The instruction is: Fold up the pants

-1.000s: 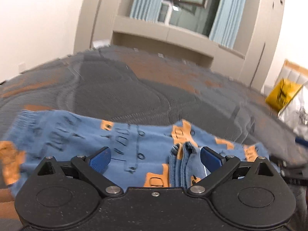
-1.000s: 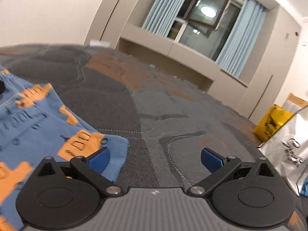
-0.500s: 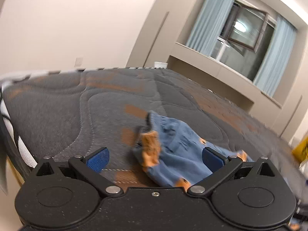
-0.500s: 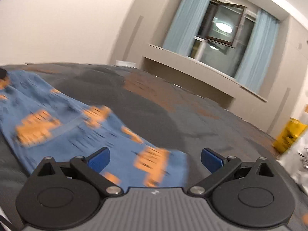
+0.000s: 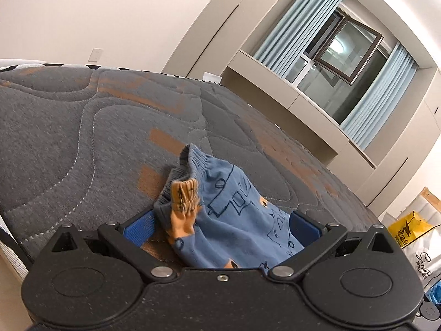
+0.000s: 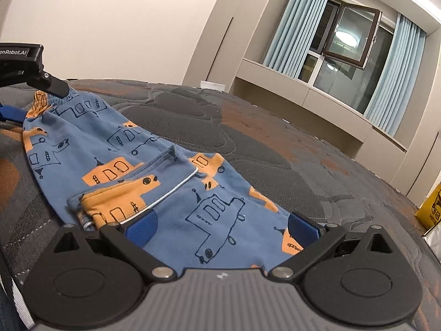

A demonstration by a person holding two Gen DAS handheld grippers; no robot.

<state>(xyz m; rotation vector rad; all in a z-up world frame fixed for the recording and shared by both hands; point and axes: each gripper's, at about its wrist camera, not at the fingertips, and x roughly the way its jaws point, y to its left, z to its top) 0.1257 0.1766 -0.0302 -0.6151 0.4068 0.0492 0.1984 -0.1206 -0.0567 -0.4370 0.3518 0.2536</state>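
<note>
- Your pants (image 6: pixel 115 149), blue with orange vehicle prints, lie stretched out flat on the grey quilted bed (image 6: pixel 275 151).
- Their long axis runs from your left gripper (image 5: pixel 220 227) to your right gripper (image 6: pixel 220 227): the gathered elastic waistband (image 5: pixel 190 160) sits at the left gripper's end, and the cloth reaches toward the right one.
- Your left gripper's jaws stand wide, with the waistband bunched up between the blue pads (image 5: pixel 139 227), not pinched.
- Your right gripper is also spread wide; the cloth lies between and under its pads (image 6: pixel 140 230), unclamped.
- A pocket flap (image 6: pixel 132 190) with a silver zip lies across the pants just ahead of your right gripper.
- A yellow bag (image 5: pixel 405 229) stands beside the bed on the right.
</note>
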